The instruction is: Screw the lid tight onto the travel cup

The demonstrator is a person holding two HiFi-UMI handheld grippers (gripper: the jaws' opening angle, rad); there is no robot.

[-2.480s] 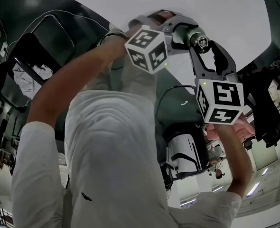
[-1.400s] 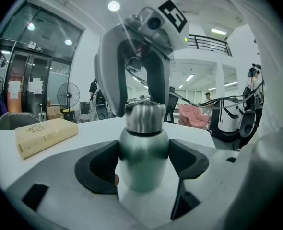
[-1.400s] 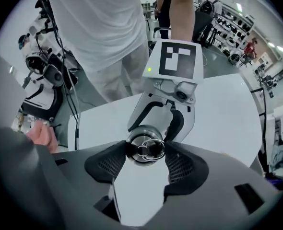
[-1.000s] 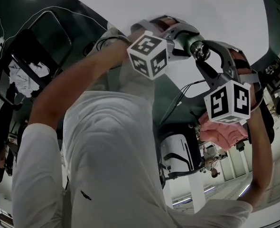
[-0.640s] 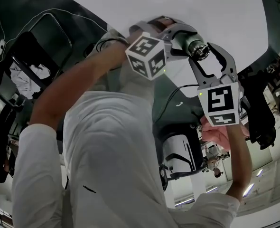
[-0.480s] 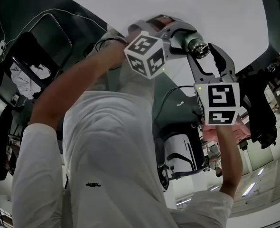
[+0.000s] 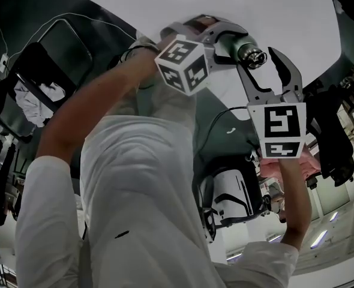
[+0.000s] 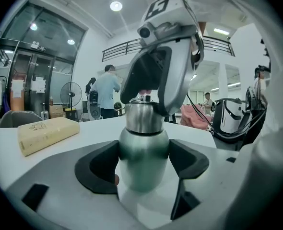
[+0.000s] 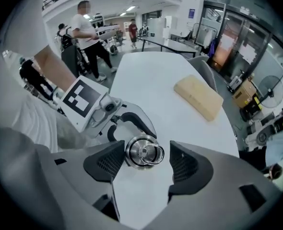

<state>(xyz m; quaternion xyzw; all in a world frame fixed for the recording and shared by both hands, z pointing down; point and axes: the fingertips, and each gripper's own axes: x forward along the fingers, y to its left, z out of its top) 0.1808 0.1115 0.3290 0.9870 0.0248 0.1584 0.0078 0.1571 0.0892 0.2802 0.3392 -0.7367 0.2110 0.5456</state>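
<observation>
Steel cup (image 8: pixel 144 150) was clamped in left tool (image 8: pixel 142 164), pads tight on its body, above white tabletop (image 9: pixel 156 80). Lid (image 9: pixel 144 152), ring on top, already sat on cup's neck. Right tool (image 9: pixel 146 163) pointed down at lid. Its jaws had just been opening, spread wide, with lid between them but not pinched. Looked like reset between twists, I'd guess. Next: close on lid, twist till snug.
</observation>
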